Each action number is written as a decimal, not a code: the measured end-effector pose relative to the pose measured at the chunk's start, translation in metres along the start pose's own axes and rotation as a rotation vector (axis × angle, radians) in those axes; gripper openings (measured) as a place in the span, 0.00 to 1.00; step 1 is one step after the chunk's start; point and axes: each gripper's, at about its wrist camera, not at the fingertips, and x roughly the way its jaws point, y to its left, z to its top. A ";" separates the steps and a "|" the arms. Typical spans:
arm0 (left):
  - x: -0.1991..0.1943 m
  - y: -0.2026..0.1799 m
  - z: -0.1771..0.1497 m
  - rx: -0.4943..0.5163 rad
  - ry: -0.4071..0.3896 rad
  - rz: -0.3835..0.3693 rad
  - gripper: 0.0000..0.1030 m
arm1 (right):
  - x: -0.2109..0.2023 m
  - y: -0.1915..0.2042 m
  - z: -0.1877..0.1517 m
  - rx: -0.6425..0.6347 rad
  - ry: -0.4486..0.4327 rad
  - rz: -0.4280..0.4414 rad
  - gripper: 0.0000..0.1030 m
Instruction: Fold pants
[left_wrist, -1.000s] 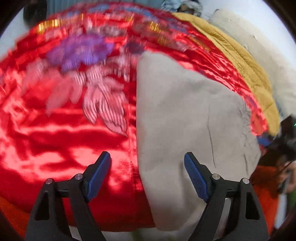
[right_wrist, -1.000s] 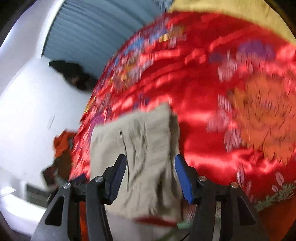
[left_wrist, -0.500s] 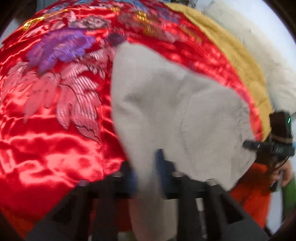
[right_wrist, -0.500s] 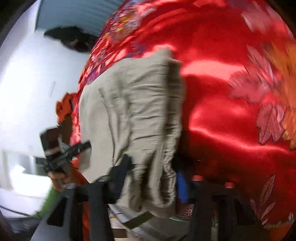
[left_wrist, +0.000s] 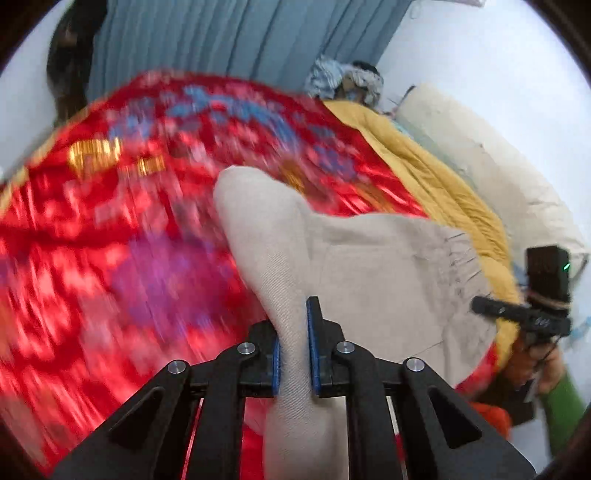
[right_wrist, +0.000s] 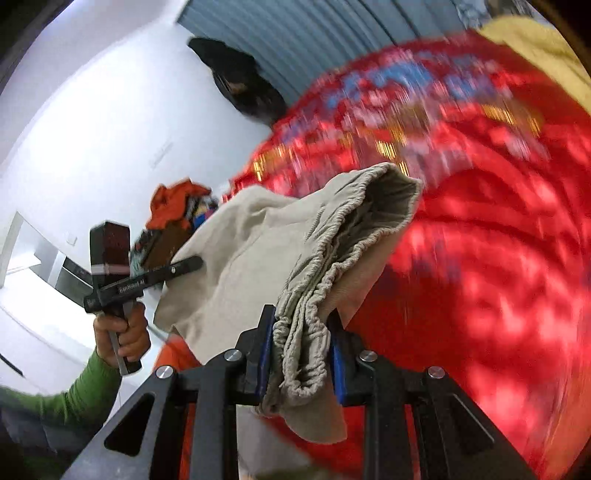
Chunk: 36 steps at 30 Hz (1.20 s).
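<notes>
The beige pants (left_wrist: 369, 258) hang lifted above the red satin bedspread (left_wrist: 92, 258). My left gripper (left_wrist: 294, 347) is shut on a folded leg edge of the pants. My right gripper (right_wrist: 301, 350) is shut on the bunched elastic waistband (right_wrist: 332, 254) of the pants (right_wrist: 240, 258). The right gripper also shows in the left wrist view (left_wrist: 524, 314) at the far right, and the left gripper shows in the right wrist view (right_wrist: 155, 277) at the pants' left edge.
A yellow quilt (left_wrist: 443, 192) and a cream pillow (left_wrist: 498, 166) lie along the bed's right side. Blue curtains (left_wrist: 221, 40) hang behind. An orange cloth pile (right_wrist: 177, 203) sits beside the bed. A dark object (right_wrist: 240, 85) hangs on the white wall.
Both grippers closed on the pants, the left on the leg edge and the right on the waistband, and lifted them off the bedspread. Both views tilted upward.
</notes>
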 end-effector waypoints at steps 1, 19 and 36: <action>0.008 0.004 0.008 0.018 -0.016 0.064 0.31 | 0.005 -0.003 0.015 -0.007 -0.015 -0.012 0.26; -0.024 -0.036 -0.156 0.054 0.019 0.427 0.96 | -0.013 0.042 -0.116 -0.062 0.002 -0.618 1.00; -0.072 -0.053 -0.152 0.026 0.002 0.440 0.96 | -0.028 0.144 -0.138 -0.072 -0.130 -0.718 1.00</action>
